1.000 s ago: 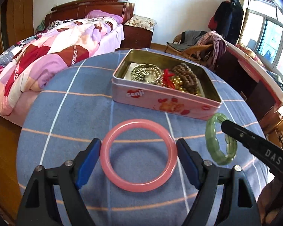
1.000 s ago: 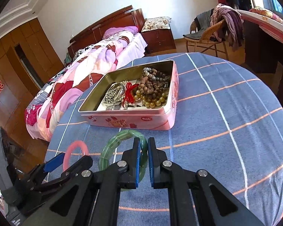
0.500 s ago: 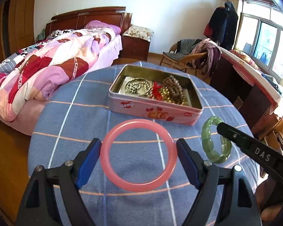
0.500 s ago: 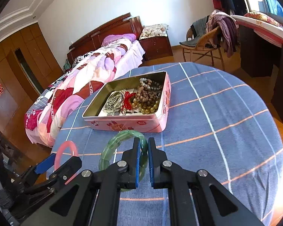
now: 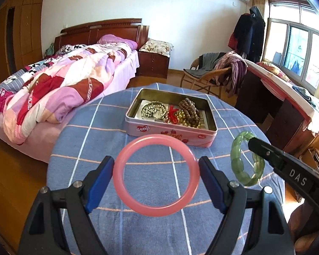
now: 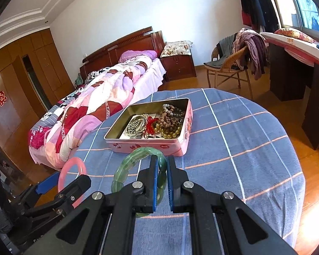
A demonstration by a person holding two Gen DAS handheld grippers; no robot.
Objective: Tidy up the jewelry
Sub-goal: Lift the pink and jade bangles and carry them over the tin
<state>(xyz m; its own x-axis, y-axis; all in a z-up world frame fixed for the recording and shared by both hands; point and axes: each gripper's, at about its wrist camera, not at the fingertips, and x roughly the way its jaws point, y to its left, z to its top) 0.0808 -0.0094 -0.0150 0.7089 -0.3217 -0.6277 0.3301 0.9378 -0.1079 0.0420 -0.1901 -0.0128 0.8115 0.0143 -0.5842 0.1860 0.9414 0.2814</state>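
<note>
Left wrist view: a pink bangle (image 5: 156,172) is clamped across its width by the left gripper (image 5: 156,175) and carried above the table (image 5: 95,131), short of the open tin (image 5: 172,130) of beads. Right wrist view: a green bracelet (image 6: 138,170) is pinched at its rim by the right gripper (image 6: 162,182), near the tin's front wall. The carry step is judged in hand; next, each piece must be brought over the tin, lowered and released.

Home bedroom: quilted bed (image 5: 59,85), nightstand (image 5: 154,63), wardrobe (image 6: 14,89).
</note>
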